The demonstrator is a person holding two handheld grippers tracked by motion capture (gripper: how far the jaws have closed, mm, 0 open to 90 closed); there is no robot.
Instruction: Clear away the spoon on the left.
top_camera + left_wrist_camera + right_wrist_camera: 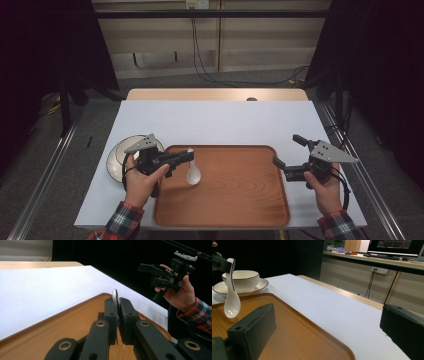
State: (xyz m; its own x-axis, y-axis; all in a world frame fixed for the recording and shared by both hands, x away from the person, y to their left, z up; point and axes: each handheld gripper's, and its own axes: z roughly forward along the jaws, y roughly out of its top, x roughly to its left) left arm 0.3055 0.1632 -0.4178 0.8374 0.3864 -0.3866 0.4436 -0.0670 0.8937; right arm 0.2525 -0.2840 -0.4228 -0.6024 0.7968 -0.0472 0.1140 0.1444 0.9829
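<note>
A wooden tray (235,200) lies on the white bench (215,122), and nothing rests on its floor. Just off its left edge a white bowl (241,278) with a dark rim sits on a matching plate (259,286); what the bowl holds cannot be told. The white ceramic spoon (193,172) is glossy, with a rounded scoop and a slim handle. The left claw (189,156) is clamped on the top of that handle, so the spoon hangs scoop-down over the left part of the tray; in the right gripper view the scoop hangs clear of the wood. In the left gripper view the jaws stand nearly together with the thin handle pinched between them. The right claw (290,151) is held over the tray's right edge, well apart from the spoon, with its jaws spread wide and nothing between them. Both forearms wear plaid sleeves (120,222).
</note>
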